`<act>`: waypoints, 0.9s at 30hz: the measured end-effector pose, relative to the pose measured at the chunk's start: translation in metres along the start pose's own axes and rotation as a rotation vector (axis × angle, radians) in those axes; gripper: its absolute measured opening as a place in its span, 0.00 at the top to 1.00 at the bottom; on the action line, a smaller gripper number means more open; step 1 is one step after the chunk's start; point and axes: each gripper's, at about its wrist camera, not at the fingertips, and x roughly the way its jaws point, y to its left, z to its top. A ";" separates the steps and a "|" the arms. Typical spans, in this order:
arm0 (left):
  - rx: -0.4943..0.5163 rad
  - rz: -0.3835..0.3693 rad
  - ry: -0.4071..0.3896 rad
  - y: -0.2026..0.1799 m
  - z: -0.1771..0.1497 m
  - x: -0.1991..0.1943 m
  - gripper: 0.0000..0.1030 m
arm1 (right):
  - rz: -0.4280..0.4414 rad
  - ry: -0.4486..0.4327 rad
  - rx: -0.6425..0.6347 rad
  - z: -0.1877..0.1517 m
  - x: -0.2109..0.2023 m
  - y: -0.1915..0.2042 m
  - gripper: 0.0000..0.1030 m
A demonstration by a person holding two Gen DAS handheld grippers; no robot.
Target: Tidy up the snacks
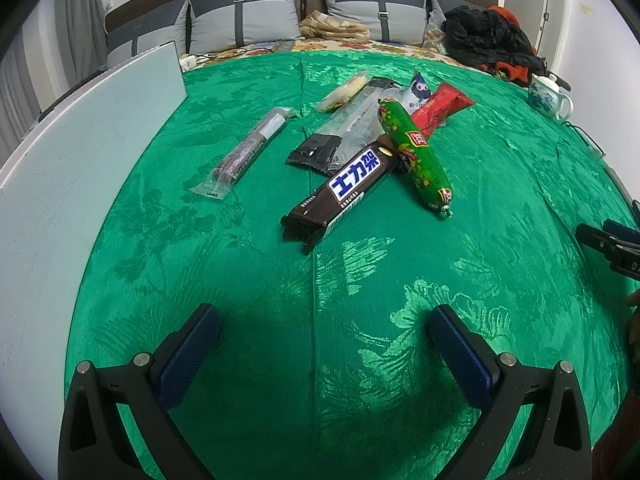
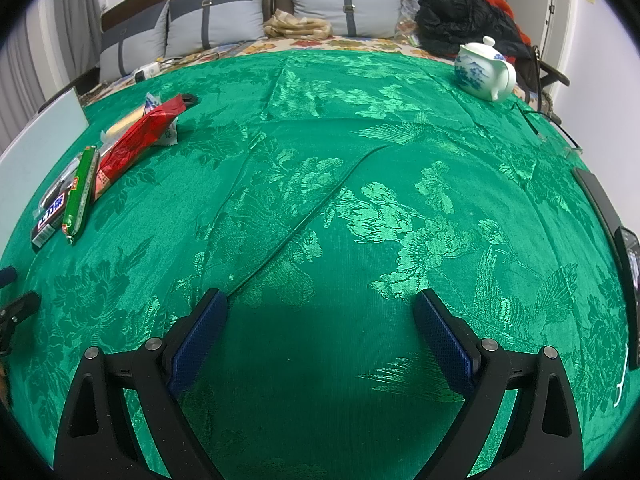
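Several snacks lie in a loose heap on the green patterned cloth (image 1: 240, 280). A brown chocolate bar (image 1: 344, 192) lies nearest, its far end under a green sausage (image 1: 416, 152). Behind them are a black-and-clear packet (image 1: 344, 132), a red packet (image 1: 440, 106), a yellow snack (image 1: 344, 92) and a small white-blue packet (image 1: 418, 94). A clear sleeve of dark cookies (image 1: 248, 152) lies apart to the left. My left gripper (image 1: 326, 318) hangs open above bare cloth, short of the chocolate bar. My right gripper (image 2: 322, 304) is open over bare cloth, with the red packet (image 2: 136, 140) and green sausage (image 2: 82, 196) far left.
A white board (image 1: 80, 152) stands along the left edge of the table. A white-and-blue teapot (image 2: 482, 70) sits at the far right. Dark flat devices (image 2: 600, 200) and a thin cable lie at the right edge. A bed with grey pillows (image 1: 244, 20) and dark clothes is behind.
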 end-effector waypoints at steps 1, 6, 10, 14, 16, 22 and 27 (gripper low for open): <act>0.006 -0.003 0.008 0.000 0.000 0.000 0.00 | 0.000 0.000 0.000 0.000 0.000 0.000 0.06; -0.017 -0.042 0.048 0.003 0.000 -0.008 0.00 | 0.000 0.000 0.000 0.000 0.000 0.000 0.06; -0.032 -0.082 0.023 0.007 0.016 -0.019 0.00 | 0.000 0.000 0.000 0.000 0.000 0.000 0.06; -0.061 -0.105 -0.007 0.025 0.054 -0.024 0.00 | 0.000 0.000 0.000 0.000 0.000 0.000 0.06; -0.085 -0.113 -0.007 0.036 0.072 -0.021 0.00 | 0.000 0.000 0.000 0.000 0.000 0.000 0.06; -0.107 -0.060 0.043 0.065 0.113 0.011 0.01 | 0.000 0.000 0.000 0.000 0.000 0.000 0.06; -0.086 -0.025 0.122 0.066 0.123 0.044 0.24 | 0.000 0.000 0.000 0.001 0.000 -0.001 0.06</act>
